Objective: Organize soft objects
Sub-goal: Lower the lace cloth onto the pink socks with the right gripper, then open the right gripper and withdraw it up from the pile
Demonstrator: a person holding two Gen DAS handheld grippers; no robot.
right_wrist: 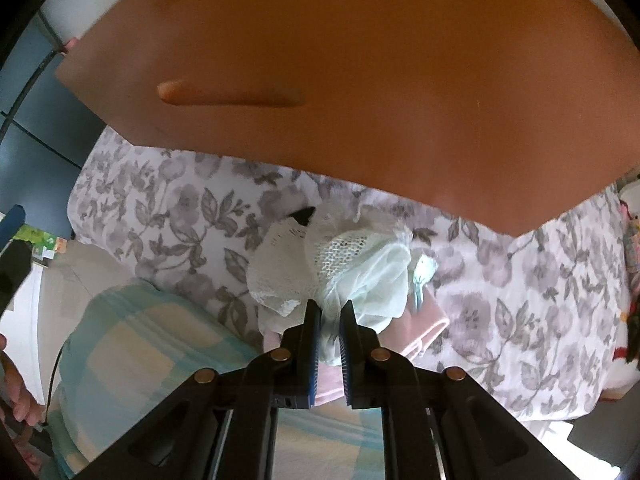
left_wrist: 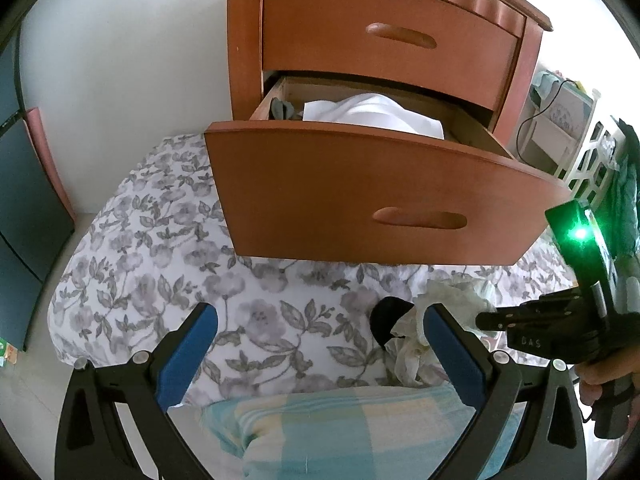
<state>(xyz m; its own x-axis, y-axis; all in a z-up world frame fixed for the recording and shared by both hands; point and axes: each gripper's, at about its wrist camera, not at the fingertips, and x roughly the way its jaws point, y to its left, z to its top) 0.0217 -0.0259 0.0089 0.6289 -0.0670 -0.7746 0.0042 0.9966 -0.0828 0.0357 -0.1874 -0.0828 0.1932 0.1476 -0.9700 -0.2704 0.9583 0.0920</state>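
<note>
A wooden nightstand has its lower drawer [left_wrist: 360, 188] pulled open, with white cloth [left_wrist: 372, 114] and a grey item inside. On the floral bed sheet [left_wrist: 168, 248] lies a heap of pale lacy and mesh garments [right_wrist: 348, 264] with a black piece [right_wrist: 304, 214]; the heap also shows in the left wrist view [left_wrist: 440, 320]. My right gripper [right_wrist: 330, 312] is shut on the pale mint garment of the heap, below the drawer front [right_wrist: 360, 80]. My left gripper [left_wrist: 320, 320] is open and empty above the sheet, left of the heap.
A checked blue and yellow pillow [left_wrist: 344, 424] lies at the near edge of the bed. A pink folded cloth [right_wrist: 424, 328] lies under the heap. A white shelf unit [left_wrist: 560, 132] stands right of the nightstand. Dark panels [left_wrist: 20, 200] stand at the left.
</note>
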